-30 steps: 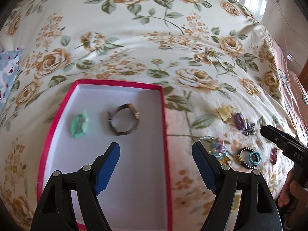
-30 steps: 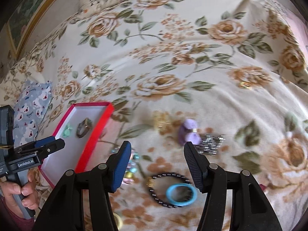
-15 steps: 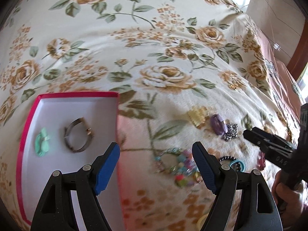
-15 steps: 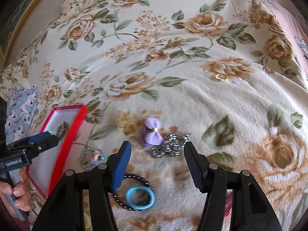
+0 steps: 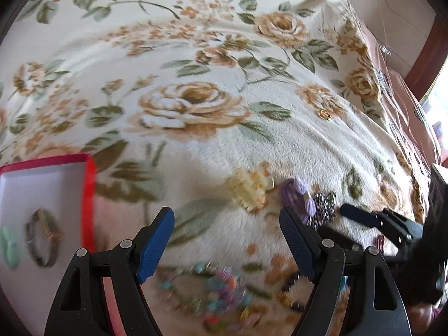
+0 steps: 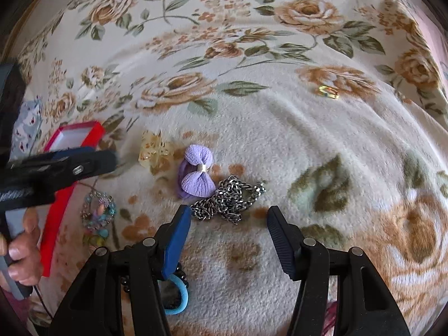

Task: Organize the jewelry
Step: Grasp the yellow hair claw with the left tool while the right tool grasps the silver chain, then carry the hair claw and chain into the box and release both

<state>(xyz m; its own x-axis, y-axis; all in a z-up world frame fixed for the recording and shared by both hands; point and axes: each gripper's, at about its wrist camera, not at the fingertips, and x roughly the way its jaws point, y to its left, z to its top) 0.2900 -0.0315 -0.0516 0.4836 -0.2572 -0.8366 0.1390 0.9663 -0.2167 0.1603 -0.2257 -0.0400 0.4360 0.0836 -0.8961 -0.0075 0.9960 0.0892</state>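
Two grippers, both open w/ nothing between the jaws. L gripper (image 5: 226,240) hovers over the blanket (image 5: 196,56) just right of the box (image 5: 89,196); R gripper (image 6: 228,233) hovers just short of the chain (image 6: 228,200).

Count on the blanket:
- 1 purple bow (image 6: 196,172), touching the chain
- 1 steel chain, bunched in a heap
- 1 yellow claw clip (image 6: 154,151), just left of the bow
- 1 multicolour bead bracelet (image 6: 98,210), near the box's red wall, blurred in the L view
- 1 black bead bracelet (image 6: 182,275) w/ 1 blue ring (image 6: 179,294) inside it, both partly hidden under the R gripper's left finger
- 1 small gold ring (image 6: 329,91), well apart from the rest, far right
- 1 pink item at the bottom right edge, too cut off to tell

In the box: 1 metal bangle (image 5: 42,240) and 1 mint bow (image 5: 8,247), side by side, not touching.

Vs. a sec ago: the L gripper has swung right, off the box; then the box filled the L view's lower left, now only its right corner shows. The R gripper has shifted forward; then the black bracelet and blue ring lay between its fingers, now they sit under them and the chain is ahead. Items themselves unmoved.

A hand (image 6: 21,249) holds the L gripper's handle, seen in the R view.
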